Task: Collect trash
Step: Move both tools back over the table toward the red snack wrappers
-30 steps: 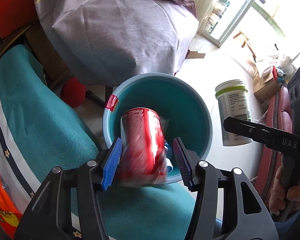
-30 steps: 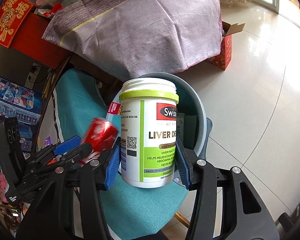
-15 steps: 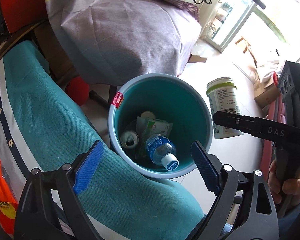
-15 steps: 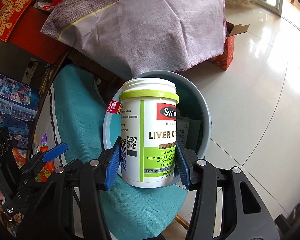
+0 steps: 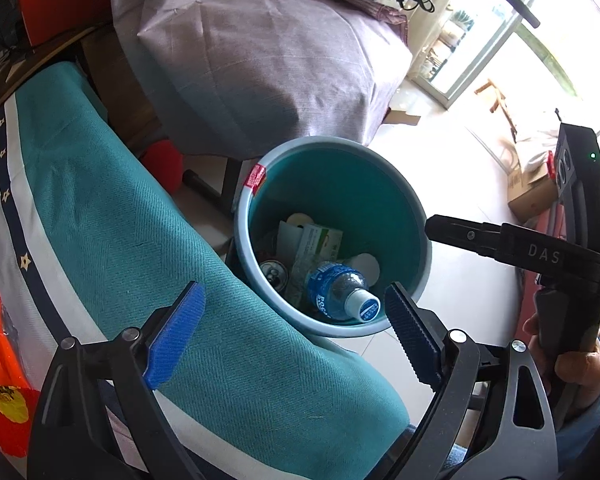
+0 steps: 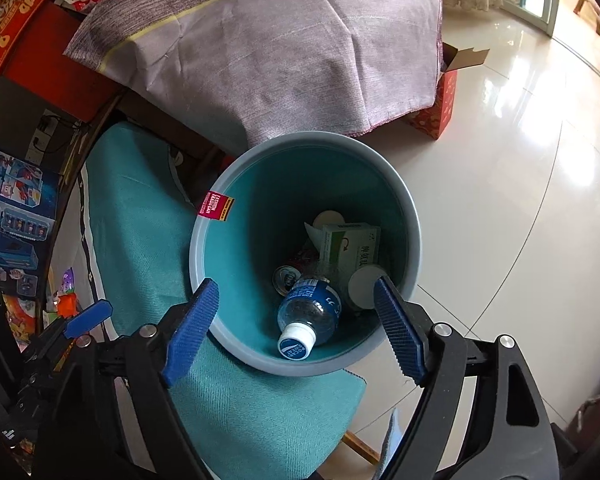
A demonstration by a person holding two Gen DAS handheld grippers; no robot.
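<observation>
Your left gripper (image 5: pixel 294 330) and right gripper (image 6: pixel 296 326) both stand spread wide with nothing between their ribbed blue pads (image 6: pixel 190 330), each above the round plastic bin (image 6: pixel 414 216). The bin is grey outside, smooth teal inside. In it lie one clear water bottle (image 6: pixel 310 314) with a blue label, one aluminium can (image 6: pixel 286 278) end-up, one green-and-white carton (image 6: pixel 350 246) and one white jar (image 6: pixel 364 286). Teal woven cloth (image 6: pixel 140 240) touches the bin's rim.
</observation>
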